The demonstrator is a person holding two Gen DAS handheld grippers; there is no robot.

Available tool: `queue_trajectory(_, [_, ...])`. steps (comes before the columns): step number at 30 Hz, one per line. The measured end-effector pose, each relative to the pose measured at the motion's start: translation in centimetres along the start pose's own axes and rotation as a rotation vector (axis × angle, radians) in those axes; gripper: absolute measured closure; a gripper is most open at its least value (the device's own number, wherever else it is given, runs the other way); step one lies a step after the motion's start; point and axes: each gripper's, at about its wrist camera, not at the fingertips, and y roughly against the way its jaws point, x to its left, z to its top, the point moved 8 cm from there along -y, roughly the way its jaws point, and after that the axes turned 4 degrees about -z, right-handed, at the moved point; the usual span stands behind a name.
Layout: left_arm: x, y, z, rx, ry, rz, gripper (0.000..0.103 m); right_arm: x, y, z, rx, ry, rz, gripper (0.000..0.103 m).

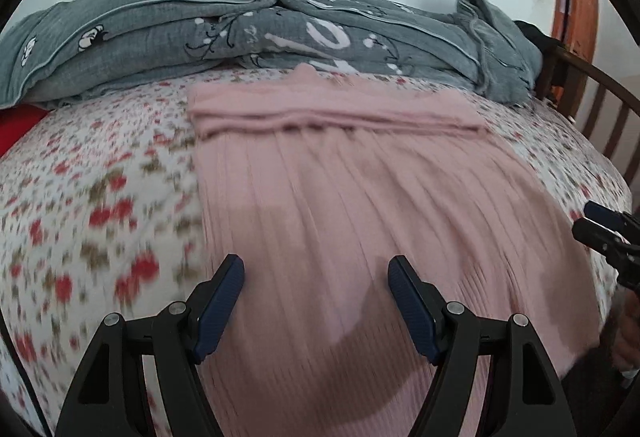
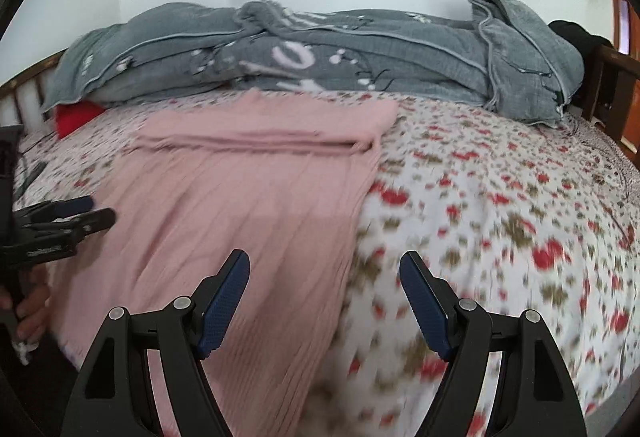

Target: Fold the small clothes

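Observation:
A pink ribbed knit garment (image 1: 352,173) lies flat on the flowered bedsheet (image 1: 100,197), its far end folded over into a band. My left gripper (image 1: 316,265) is open and empty, above the garment's near left part. My right gripper (image 2: 325,265) is open and empty, over the garment's (image 2: 240,189) right edge where it meets the sheet (image 2: 500,205). The right gripper also shows at the right edge of the left wrist view (image 1: 588,219), and the left gripper at the left edge of the right wrist view (image 2: 100,211).
A grey printed quilt (image 1: 240,25) is piled along the far side of the bed against the wall. A red item (image 2: 76,117) lies under its left end. A wooden bed rail (image 1: 608,109) stands at the right.

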Motion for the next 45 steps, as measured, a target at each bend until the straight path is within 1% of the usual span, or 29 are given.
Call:
queue_trajectory(1, [-0.4,0.7,-1.0,-0.001,-0.015,0.001,0.03,0.2,0.3,-0.7,0.013,-0.001,0.012,0.027])
queue_trajectory(4, [-1.2,2.1,-2.5,0.02,-0.047,-0.001,0.03,0.9,1.7,-2.5,0.035,-0.005,0.04,0.027])
queue_trajectory(9, [-1.3,4.3,-4.9,0.071,-0.024,0.007,0.03,2.2,4.2,-4.4,0.019,-0.004,0.084,0.027])
queue_trajectory(11, [-1.1,5.0,-5.9,0.085,-0.014,0.018,0.03,2.8,4.8,-5.1,0.019,0.009,0.087,0.027])
queue_trajectory(14, [-0.8,5.8,-7.6,0.114,-0.008,0.036,0.03,3.3,4.8,-5.9,0.027,0.015,0.09,0.027])
queue_trajectory(17, [-0.7,5.9,-9.0,0.145,-0.006,0.045,0.03,3.3,4.1,-6.7,0.057,-0.004,0.097,0.027])
queue_trajectory(20, [-0.4,5.6,-9.8,0.171,-0.016,0.077,0.03,2.8,3.1,-7.2,0.087,-0.06,0.114,0.027])
queue_trajectory(21, [-0.3,5.6,-9.9,0.165,-0.011,0.072,0.032,2.6,2.7,-7.3,0.097,-0.079,0.126,0.027])
queue_trajectory(22, [-0.1,5.7,-9.9,0.16,-0.001,0.066,0.032,2.5,2.2,-7.5,0.115,-0.105,0.139,0.029])
queue_trajectory(24, [0.2,5.6,-9.6,0.154,0.017,0.067,0.042,2.3,1.4,-7.9,0.146,-0.135,0.155,0.037])
queue_trajectory(25, [0.3,5.6,-9.5,0.15,0.033,0.065,0.045,2.4,1.0,-8.0,0.157,-0.14,0.155,0.046])
queue_trajectory(26, [0.5,5.7,-9.4,0.146,0.052,0.063,0.054,2.4,0.8,-8.0,0.154,-0.139,0.142,0.052])
queue_trajectory(27, [0.8,5.7,-9.3,0.142,0.073,0.062,0.068,2.3,0.8,-7.9,0.14,-0.132,0.124,0.057])
queue_trajectory(28, [1.1,5.8,-9.1,0.14,0.098,0.054,0.076,2.6,0.6,-8.0,0.153,-0.121,0.126,0.075])
queue_trajectory(29, [1.3,5.9,-9.1,0.138,0.13,0.03,0.088,2.7,0.4,-8.0,0.164,-0.12,0.133,0.096])
queue_trajectory(30, [1.6,6.1,-9.0,0.131,0.16,0.01,0.089,2.8,0.4,-7.9,0.159,-0.122,0.131,0.097])
queue_trajectory(31, [1.9,6.4,-8.9,0.12,0.18,-0.004,0.089,2.7,0.7,-7.6,0.137,-0.12,0.123,0.097])
queue_trajectory(33, [2.3,7.0,-8.8,0.1,0.196,-0.027,0.09,2.5,1.7,-7.1,0.092,-0.096,0.112,0.098])
queue_trajectory(35, [2.9,7.8,-8.9,0.076,0.215,-0.03,0.09,1.6,2.8,-6.6,0.064,-0.091,0.109,0.098])
queue_trajectory(39, [4.5,8.8,-9.2,0.055,0.281,-0.076,0.09,-0.5,3.4,-6.6,0.06,-0.168,0.148,0.098])
queue_trajectory(43, [4.6,8.5,-9.2,0.066,0.307,-0.09,0.09,-0.8,3.0,-6.8,0.066,-0.171,0.134,0.098])
queue_trajectory(45, [4.5,7.9,-9.5,0.088,0.3,-0.075,0.089,-0.4,2.6,-7.3,0.074,-0.148,0.12,0.098])
